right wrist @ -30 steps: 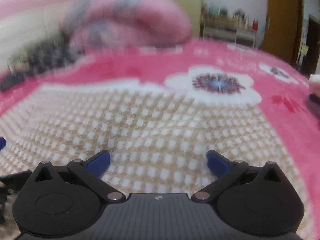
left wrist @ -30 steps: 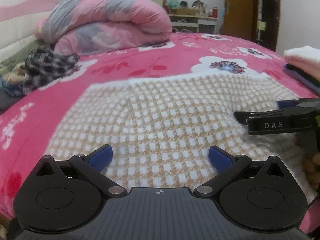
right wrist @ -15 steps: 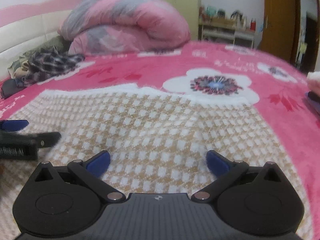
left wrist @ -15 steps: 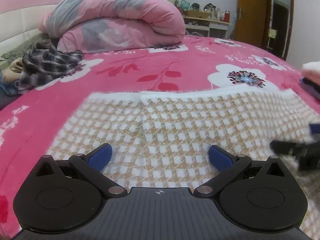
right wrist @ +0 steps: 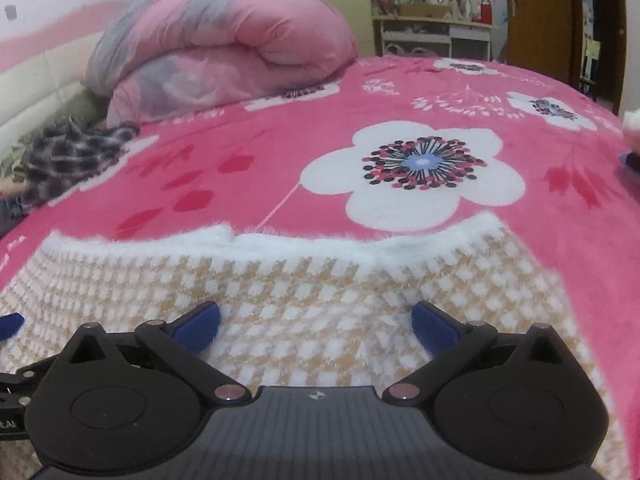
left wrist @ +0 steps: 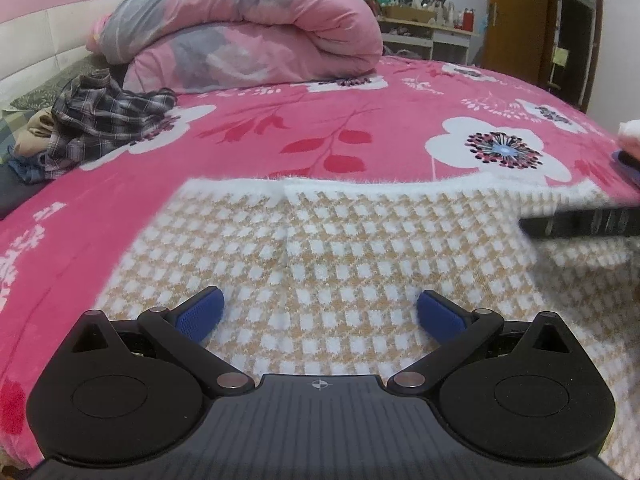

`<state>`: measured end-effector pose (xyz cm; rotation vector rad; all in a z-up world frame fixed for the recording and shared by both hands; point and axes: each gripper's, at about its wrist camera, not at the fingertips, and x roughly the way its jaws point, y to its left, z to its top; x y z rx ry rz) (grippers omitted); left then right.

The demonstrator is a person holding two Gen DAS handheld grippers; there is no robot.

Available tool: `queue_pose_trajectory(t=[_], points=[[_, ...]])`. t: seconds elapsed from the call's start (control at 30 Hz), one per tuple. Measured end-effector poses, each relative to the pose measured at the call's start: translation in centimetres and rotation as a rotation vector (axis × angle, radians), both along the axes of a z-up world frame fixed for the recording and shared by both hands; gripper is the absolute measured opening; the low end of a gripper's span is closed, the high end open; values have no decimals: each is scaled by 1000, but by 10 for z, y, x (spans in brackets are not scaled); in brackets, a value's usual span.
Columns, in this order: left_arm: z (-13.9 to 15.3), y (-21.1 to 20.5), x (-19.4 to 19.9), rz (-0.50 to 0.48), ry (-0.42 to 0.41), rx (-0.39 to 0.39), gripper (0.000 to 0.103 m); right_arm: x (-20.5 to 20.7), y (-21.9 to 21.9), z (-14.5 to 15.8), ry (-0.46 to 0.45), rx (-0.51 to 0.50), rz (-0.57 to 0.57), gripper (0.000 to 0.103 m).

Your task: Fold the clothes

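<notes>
Across the lower half of both frames, the checked garment [left wrist: 360, 264] lies flat on the bed [left wrist: 320, 128]. Left claw [left wrist: 318, 316] and right claw [right wrist: 316, 320] hover spread, empty. Each should pinch the fuzzy white hem [right wrist: 304, 242]; the plush knit likely slips, so grip deep.

A wide bed covered in a bright pink fleece blanket printed with big white flowers [left wrist: 360, 120] is taking up most of the room. A fuzzy tan-and-white checked knit garment with a white edge [left wrist: 340, 248] is lying flat on the near part of it. A thick rolled pink-and-grey quilt [left wrist: 240, 28] is sitting at the far left, and a crumpled dark plaid shirt [left wrist: 104, 116] is lying just beside it, nearer the left edge. A small white-and-pink bundle [right wrist: 631, 128] is resting at the right edge, too cropped to identify.
</notes>
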<state>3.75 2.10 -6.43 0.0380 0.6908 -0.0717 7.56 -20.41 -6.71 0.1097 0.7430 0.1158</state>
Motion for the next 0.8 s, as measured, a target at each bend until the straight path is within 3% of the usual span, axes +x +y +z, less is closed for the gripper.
queue_pose_trajectory(t=[0.13,0.2,0.3,0.8], points=[[1,-1,1,4,6,8,103,4,2,21,-60,19,-28,103],[1,-3,2,3,9,16,103,17,6,5,-24,-38,-34,103],[2,-6,1,5,7,35,103,23,3,-17,-31,-44,-39,103],[2,-14,-4,32,-1,77,103,17,5,-14,-44,-58,-45,103]])
